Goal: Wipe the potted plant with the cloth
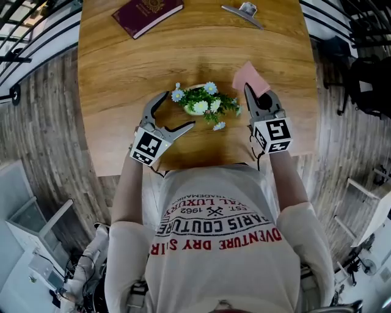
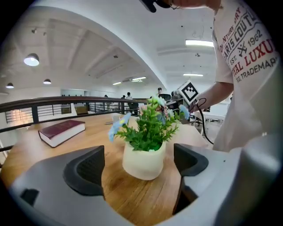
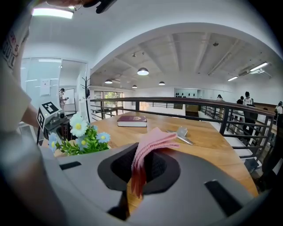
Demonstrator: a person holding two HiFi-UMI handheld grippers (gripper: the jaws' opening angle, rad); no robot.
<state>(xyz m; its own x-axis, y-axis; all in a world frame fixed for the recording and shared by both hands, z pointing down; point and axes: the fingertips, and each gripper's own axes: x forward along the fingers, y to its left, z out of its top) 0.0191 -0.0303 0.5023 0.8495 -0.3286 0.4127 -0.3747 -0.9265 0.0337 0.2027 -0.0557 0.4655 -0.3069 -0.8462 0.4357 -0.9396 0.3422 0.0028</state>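
Observation:
A small potted plant (image 1: pixel 204 103) with green leaves and pale blue and white flowers stands in a cream pot (image 2: pixel 143 160) on the wooden table (image 1: pixel 122 67). My left gripper (image 1: pixel 177 114) is open just left of the pot, and the left gripper view shows the pot ahead between its spread jaws. My right gripper (image 1: pixel 247 89) is shut on a pink cloth (image 1: pixel 251 77), just right of the plant. In the right gripper view the pink cloth (image 3: pixel 148 148) sticks up from the closed jaws, with the plant (image 3: pixel 82 137) to the left.
A dark red book (image 1: pixel 147 14) lies at the table's far left. A metal clip-like tool (image 1: pixel 243 12) lies at the far right. The table's near edge runs just below both grippers. Black railings (image 3: pixel 212 110) surround the table area.

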